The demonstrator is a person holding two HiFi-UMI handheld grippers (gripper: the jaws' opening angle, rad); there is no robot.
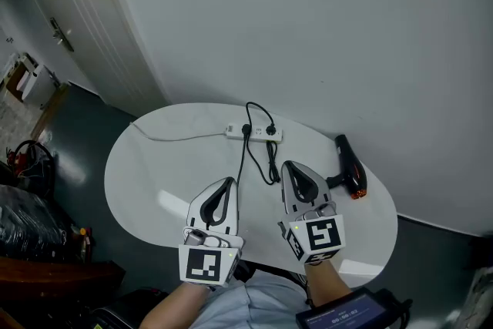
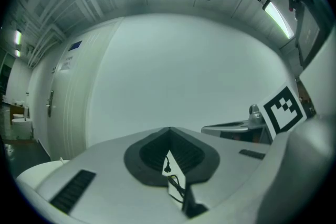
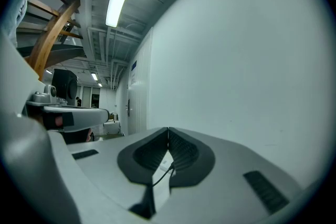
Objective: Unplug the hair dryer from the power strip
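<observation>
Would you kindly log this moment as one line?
left claw shut, empty; right claw shut, empty; hair dryer on table; plug in power strip

Hair dryer (image 1: 350, 168) right of power strip (image 1: 259, 133)

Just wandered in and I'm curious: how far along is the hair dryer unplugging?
Nothing looks done yet: black plugs sit in the power strip, and the hair dryer lies untouched. In hand: nothing. The left gripper and right gripper are shut and empty, short of the strip. Left to do: grip the dryer's plug and pull it out.
</observation>
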